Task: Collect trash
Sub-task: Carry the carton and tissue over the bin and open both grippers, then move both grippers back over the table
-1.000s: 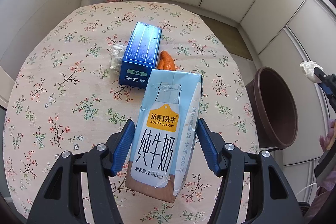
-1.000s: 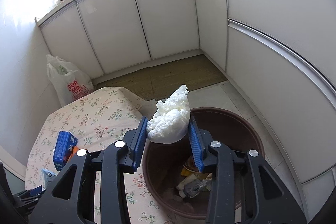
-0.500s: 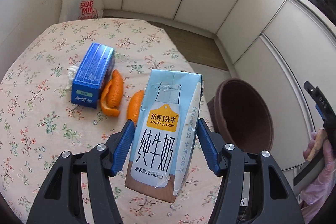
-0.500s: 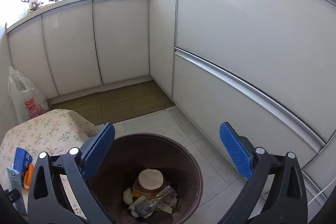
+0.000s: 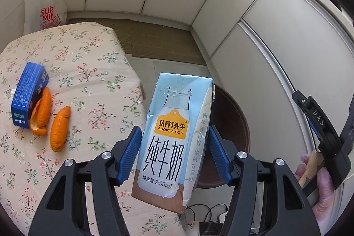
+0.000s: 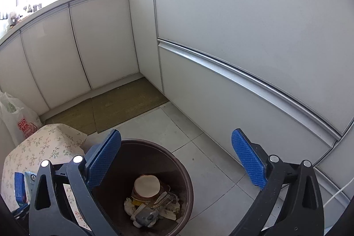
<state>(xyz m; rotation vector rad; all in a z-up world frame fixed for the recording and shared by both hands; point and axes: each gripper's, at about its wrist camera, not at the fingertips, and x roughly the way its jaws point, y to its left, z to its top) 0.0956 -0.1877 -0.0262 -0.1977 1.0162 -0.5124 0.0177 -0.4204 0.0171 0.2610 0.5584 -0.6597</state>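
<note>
Left-wrist view, from left to right: a white plastic bag (image 5: 43,3) stands on the floor against the cabinets, behind a table draped in a floral cloth (image 5: 93,72); on the cloth lie a blue box (image 5: 28,93) and, touching its near corner, two pieces of orange peel (image 5: 52,119) (one curled against the box, the other just beside it). The left gripper (image 5: 174,155) points forward and downward over the table's right edge, its blue pads pressed against both sides of an upright, pale-blue milk carton (image 5: 174,134), which is lifted clear of the cloth. Behind and right of the carton sits the brown trash bin (image 5: 234,125) on the tiled floor, partly hidden by it. At the far right, a person's hand (image 5: 318,180) grips the handle of the right gripper, seen from the side. Right-wrist view: the corner of the table (image 6: 44,143) and the blue box (image 6: 18,189) appear at lower left; the right gripper (image 6: 177,162), tilted downward above the bin's far rim, has its blue pads spread as wide as they go with nothing between them. Below it the trash bin (image 6: 172,160) holds crumpled paper and wrappers (image 6: 150,202); white cabinet fronts (image 6: 243,37) fill the right
</note>
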